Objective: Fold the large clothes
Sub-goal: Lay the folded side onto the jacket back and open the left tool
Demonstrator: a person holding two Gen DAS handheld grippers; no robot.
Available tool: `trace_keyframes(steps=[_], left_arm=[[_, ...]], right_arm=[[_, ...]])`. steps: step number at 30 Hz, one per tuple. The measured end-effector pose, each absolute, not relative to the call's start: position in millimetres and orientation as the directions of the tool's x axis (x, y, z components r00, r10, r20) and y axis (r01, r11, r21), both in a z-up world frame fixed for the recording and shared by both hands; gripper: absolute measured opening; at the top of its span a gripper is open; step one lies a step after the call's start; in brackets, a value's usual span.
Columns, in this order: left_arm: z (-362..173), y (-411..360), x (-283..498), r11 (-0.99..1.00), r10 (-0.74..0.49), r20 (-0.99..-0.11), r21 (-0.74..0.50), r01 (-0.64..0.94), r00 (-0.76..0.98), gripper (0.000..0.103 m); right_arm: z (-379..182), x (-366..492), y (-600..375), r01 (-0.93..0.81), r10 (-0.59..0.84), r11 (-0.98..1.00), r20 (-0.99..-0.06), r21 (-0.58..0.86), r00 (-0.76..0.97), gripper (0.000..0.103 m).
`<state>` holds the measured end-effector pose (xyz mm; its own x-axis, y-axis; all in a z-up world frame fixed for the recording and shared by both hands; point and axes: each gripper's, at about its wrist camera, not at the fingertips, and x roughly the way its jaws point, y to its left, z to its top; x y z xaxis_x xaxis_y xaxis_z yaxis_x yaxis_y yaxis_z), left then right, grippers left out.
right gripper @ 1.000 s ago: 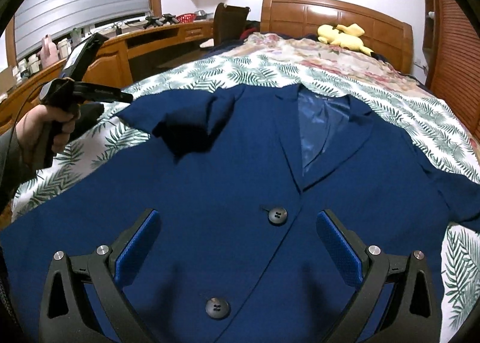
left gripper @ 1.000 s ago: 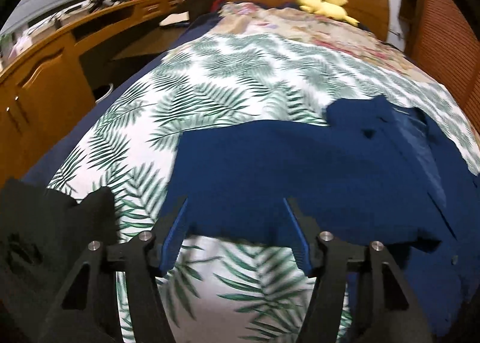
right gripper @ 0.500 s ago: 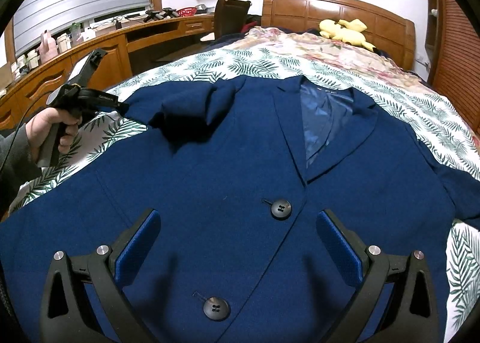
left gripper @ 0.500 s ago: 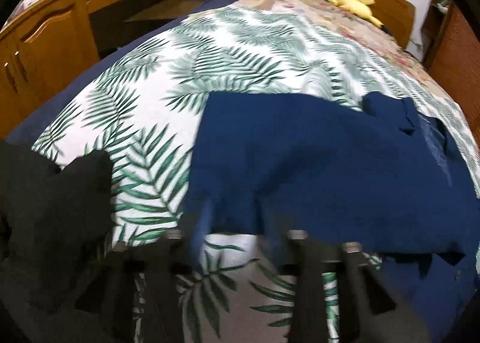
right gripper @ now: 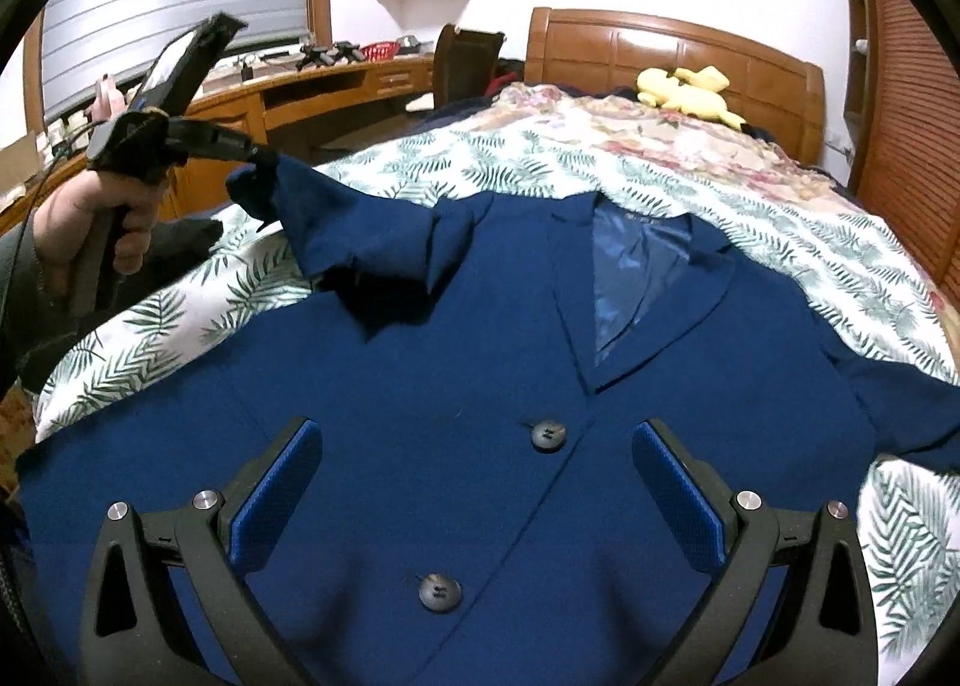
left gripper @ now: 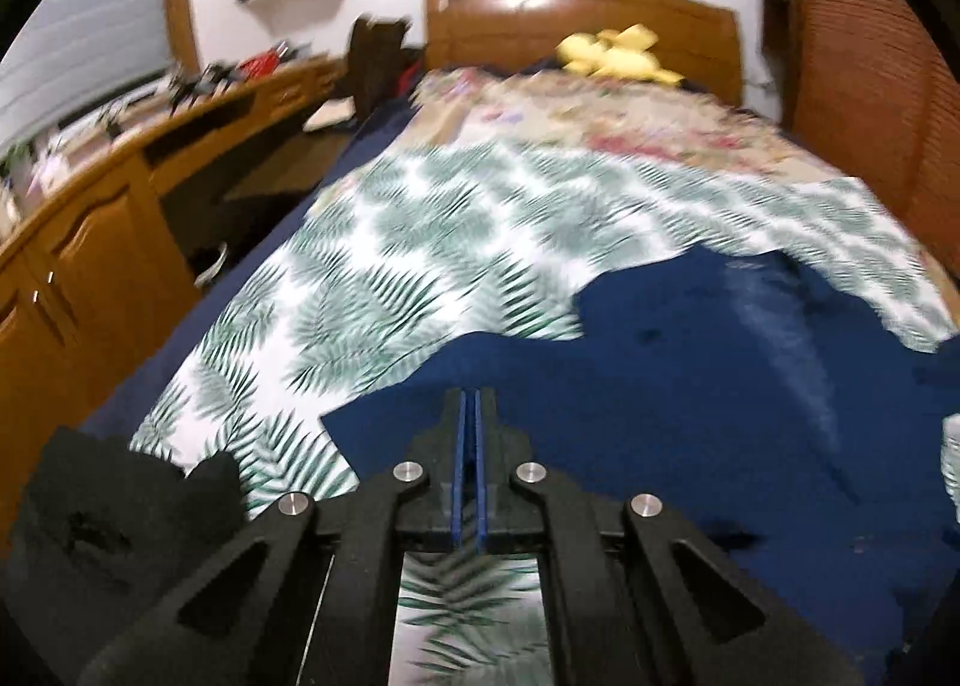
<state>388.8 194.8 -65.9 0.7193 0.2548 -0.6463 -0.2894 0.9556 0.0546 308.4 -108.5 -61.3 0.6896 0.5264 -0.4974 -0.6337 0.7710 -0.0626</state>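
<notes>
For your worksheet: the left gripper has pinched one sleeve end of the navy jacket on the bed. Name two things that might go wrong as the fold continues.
1. The left gripper holds only the tip of the sleeve; that small bite may slip out as it is carried across.
2. The right gripper hovers open over the jacket front, pinning nothing, so pulling the sleeve may drag the body across the leaf-print sheet and spoil the layout.
</notes>
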Motion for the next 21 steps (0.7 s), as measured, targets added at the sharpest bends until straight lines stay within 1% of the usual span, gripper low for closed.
trace_keyframes(steps=[7,11,13,18,21], left_arm=[[-15,106,372,0.989,0.144,-0.569,0.052,-0.139,0.809,0.003],[1,62,361,0.997,0.076,-0.545,0.048,-0.059,0.835,0.003],[5,38,353,0.998,0.041,-0.534,0.056,-0.013,0.845,0.003],[11,-4,333,0.996,-0.037,-0.518,0.054,0.076,0.855,0.003],[10,-27,317,0.991,-0.067,-0.511,0.066,0.117,0.857,0.003]], right_arm=[[-58,294,-159,-0.584,0.488,0.809,-0.475,-0.069,0.732,0.103],[-57,289,-191,-0.542,0.455,0.838,-0.463,-0.067,0.76,0.103],[-57,288,-206,-0.52,0.441,0.852,-0.458,-0.055,0.772,0.101],[-55,290,-230,-0.48,0.418,0.877,-0.45,-0.025,0.789,0.093],[-56,286,-235,-0.471,0.417,0.882,-0.449,-0.009,0.79,0.092]])
